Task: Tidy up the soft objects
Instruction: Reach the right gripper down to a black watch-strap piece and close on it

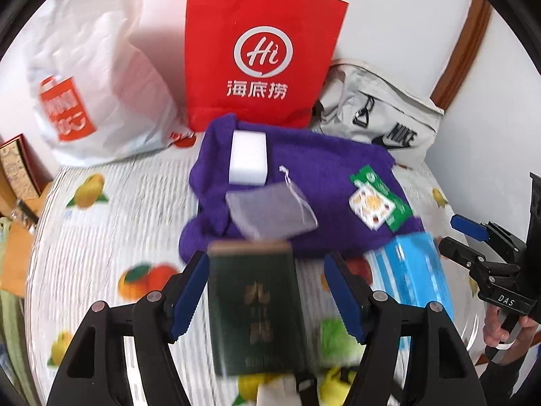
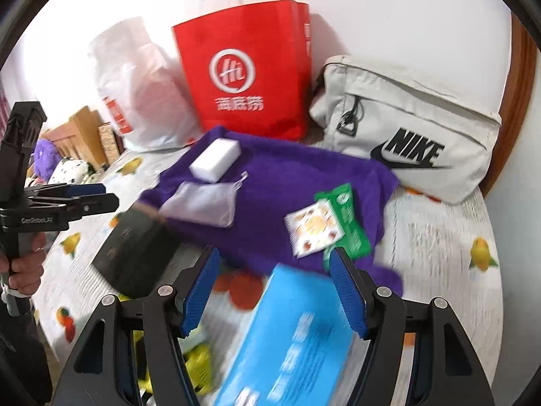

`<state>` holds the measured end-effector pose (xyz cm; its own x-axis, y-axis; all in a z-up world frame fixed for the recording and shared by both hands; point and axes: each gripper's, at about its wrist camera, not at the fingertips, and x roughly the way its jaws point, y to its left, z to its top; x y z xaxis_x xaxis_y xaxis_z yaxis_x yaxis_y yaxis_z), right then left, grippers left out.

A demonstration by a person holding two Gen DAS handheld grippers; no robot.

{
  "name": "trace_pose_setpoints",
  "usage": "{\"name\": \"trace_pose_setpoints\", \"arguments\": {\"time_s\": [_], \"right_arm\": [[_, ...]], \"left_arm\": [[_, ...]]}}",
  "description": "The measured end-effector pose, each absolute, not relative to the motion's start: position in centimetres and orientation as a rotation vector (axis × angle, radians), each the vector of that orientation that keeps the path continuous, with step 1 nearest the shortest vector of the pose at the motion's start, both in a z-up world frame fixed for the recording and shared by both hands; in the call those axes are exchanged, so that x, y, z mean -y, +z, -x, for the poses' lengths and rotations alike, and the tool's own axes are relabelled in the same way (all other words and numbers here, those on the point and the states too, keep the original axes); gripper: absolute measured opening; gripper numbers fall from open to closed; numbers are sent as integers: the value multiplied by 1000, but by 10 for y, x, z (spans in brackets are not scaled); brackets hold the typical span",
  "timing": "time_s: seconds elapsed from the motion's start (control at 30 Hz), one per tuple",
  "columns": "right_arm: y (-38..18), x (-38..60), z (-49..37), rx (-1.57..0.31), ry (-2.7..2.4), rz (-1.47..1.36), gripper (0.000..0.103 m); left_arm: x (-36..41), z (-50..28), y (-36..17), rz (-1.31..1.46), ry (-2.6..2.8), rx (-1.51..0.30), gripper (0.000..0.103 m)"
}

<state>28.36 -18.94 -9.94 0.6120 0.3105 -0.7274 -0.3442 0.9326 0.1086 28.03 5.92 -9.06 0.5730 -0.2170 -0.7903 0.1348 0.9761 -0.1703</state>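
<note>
Purple towel (image 1: 297,182), centre of fruit-print cloth (image 1: 101,237), bearing white sponge (image 1: 248,160) at 11 o'clock. Left gripper (image 1: 267,291): jaws wide, straddling dark green box (image 1: 255,308), contact unclear through blur. Right gripper (image 2: 275,292): jaws wide over blue box (image 2: 294,341), gripping nothing.

Sponge (image 1: 248,159), pouch (image 1: 270,211) and packet (image 1: 378,204) atop towel (image 1: 338,182).

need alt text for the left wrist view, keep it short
The open left tool straddles a dark green box on a fruit-print cloth. Beyond lies a purple towel carrying a white sponge, grey pouch and green packet, with a red bag behind.
</note>
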Motion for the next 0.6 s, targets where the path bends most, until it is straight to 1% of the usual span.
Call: {"name": "trace_pose_setpoints", "arguments": {"time_s": [0.13, 0.43, 0.6], "right_arm": [[-105, 188, -248, -836, 390, 25, 67], [-114, 185, -175, -831, 403, 14, 67], [-127, 180, -152, -842, 407, 4, 67]], "left_arm": [[-58, -244, -99, 86, -216, -955, 72], [-58, -185, -131, 93, -215, -1001, 72], [-47, -160, -136, 82, -276, -960, 72]]}}
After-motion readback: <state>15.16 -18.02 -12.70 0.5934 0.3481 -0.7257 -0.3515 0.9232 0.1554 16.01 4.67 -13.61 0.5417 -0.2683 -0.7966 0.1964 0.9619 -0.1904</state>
